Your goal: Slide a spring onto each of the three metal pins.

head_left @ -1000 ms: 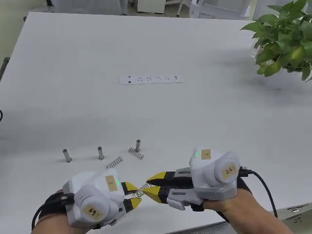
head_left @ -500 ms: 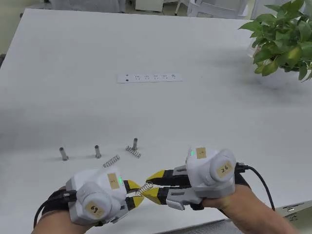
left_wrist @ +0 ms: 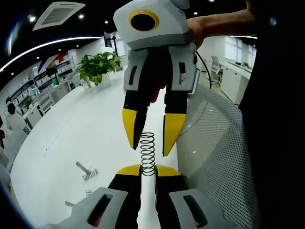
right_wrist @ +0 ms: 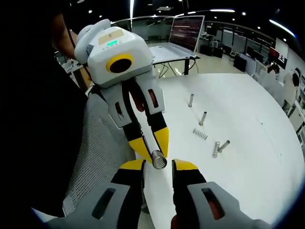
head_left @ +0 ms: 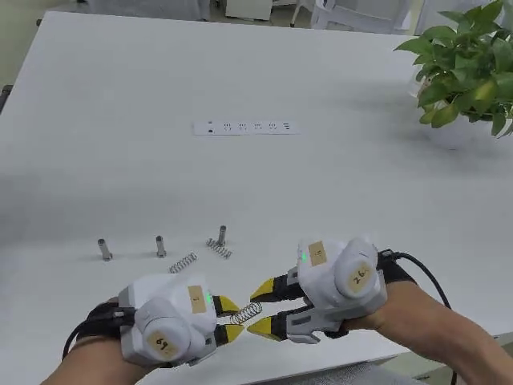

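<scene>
My left gripper point(head_left: 232, 318) is shut on one end of a small steel spring point(head_left: 246, 313), held just above the table's near edge. The spring point(left_wrist: 147, 150) rises from the left gripper's point(left_wrist: 147, 171) closed yellow tips. My right gripper point(head_left: 260, 308) faces it, open, one jaw on each side of the spring's free end point(right_wrist: 158, 162). Three bare metal pins stand in a row: left pin point(head_left: 103, 249), middle pin point(head_left: 160, 245), right pin point(head_left: 221, 235). Two more springs lie by them, one point(head_left: 183, 262) in front of the middle pin and one point(head_left: 218, 249) beside the right pin.
A white power strip point(head_left: 246, 127) lies mid-table. A potted plant point(head_left: 465, 64) stands at the far right. A black cable point(head_left: 425, 285) trails from the right gripper. A mesh chair back point(left_wrist: 214, 143) sits just off the near table edge.
The right gripper's jaws have spread wider around the spring's end. Both grippers sit slightly lower and closer to me. The left gripper still grips the spring.
</scene>
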The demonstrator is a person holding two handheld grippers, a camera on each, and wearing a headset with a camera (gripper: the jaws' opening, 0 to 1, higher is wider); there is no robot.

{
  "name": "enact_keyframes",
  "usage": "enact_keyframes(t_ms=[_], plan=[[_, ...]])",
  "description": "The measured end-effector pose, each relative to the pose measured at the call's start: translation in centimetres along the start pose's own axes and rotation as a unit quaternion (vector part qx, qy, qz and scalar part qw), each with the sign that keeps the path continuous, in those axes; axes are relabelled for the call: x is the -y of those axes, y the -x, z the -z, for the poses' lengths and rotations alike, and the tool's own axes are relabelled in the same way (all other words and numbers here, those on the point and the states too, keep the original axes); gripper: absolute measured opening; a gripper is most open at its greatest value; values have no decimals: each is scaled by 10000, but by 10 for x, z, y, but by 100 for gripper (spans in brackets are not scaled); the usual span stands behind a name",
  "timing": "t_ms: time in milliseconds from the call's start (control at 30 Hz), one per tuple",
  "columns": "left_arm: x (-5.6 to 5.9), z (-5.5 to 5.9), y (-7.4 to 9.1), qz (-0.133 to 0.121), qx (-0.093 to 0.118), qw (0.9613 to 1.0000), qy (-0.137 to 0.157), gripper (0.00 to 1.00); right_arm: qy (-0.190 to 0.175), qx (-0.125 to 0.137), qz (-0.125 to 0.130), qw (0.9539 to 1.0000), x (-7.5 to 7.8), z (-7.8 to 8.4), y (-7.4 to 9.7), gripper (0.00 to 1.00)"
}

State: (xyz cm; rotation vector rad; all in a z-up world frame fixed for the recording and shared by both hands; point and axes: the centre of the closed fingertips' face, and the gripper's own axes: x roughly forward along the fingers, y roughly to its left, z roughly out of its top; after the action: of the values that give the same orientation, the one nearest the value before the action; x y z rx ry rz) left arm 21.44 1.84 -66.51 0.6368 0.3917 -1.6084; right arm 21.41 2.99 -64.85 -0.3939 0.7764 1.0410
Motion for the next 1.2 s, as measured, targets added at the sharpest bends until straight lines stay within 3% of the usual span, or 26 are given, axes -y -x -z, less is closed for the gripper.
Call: enact_keyframes(t_ms=[267, 400, 700, 967, 1200], plan=[[7, -3, -3, 156, -24, 9997, -160, 2, 336, -248, -224, 9989, -8, 5, -5, 17], [8, 1, -4, 216, -90, 9995, -228, 2, 346, -230, -260, 9988, -9, 7, -8, 9], [11, 3, -4, 245, -64, 9996, -123, 3, 233, -143, -332, 9991, -12, 6, -10, 9], [2, 12, 3, 92, 31, 9989, 459, 8, 150, 28, -254, 9996, -7, -1, -10, 9], [-10, 32, 15, -241, -20, 9954, 925, 12, 58, 74, -200, 9998, 0, -2, -11, 9]])
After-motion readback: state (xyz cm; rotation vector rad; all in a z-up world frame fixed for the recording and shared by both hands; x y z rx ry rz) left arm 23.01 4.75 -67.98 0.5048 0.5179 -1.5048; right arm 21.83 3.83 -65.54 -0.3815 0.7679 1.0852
